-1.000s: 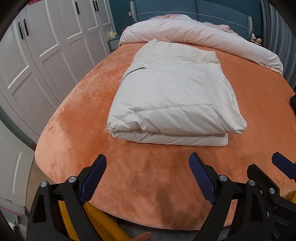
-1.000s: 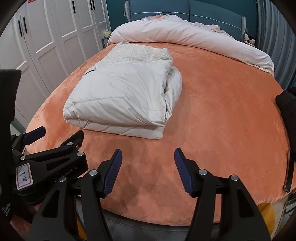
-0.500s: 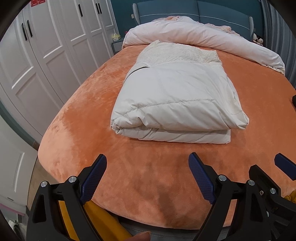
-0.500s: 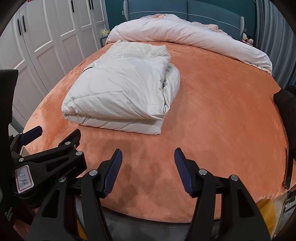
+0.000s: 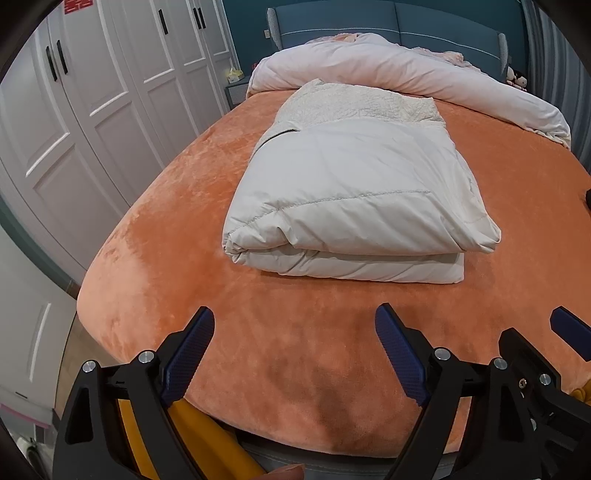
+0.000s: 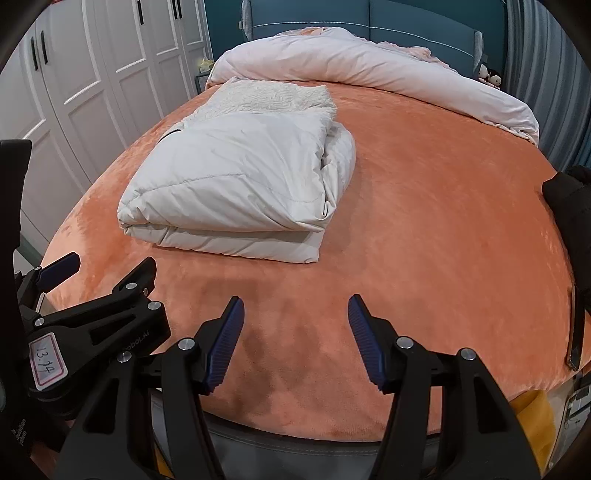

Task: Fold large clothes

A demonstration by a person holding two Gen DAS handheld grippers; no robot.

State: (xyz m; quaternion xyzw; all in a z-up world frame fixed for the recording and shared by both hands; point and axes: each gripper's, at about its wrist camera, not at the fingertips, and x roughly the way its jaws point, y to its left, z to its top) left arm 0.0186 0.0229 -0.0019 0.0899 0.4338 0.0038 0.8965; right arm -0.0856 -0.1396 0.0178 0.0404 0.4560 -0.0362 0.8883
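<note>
Folded white garment (image 5: 354,199) lies in a thick padded bundle on the orange bedspread (image 5: 166,229), seen from the left wrist camera ahead of the left gripper (image 5: 295,354). That gripper's blue-padded fingers (image 5: 188,354) are spread wide, holding nothing and touching nothing, poised over the near edge of the bed with bare orange cloth between them and the bundle. The right gripper (image 5: 569,332) shows at the lower right edge. Beyond the bundle a rumpled pale duvet (image 5: 406,70) lies across the head of the bed against a blue headboard (image 5: 388,18); white wardrobe doors (image 5: 92,92) stand at the left. The bundle's long axis runs away from the camera toward the headboard, its rounded fold facing the gripper and a fleecy textured part at the far end.

From the right wrist camera, the right gripper (image 6: 295,339) also has its fingers (image 6: 365,343) wide apart and empty, above the bedspread (image 6: 443,221). The left gripper (image 6: 59,269) sits just beside it at the lower left. The garment (image 6: 236,184) lies ahead and left, well apart from both tools, long axis again toward the duvet (image 6: 369,62). A dark object (image 6: 569,206) rests at the right edge of the bed.
</note>
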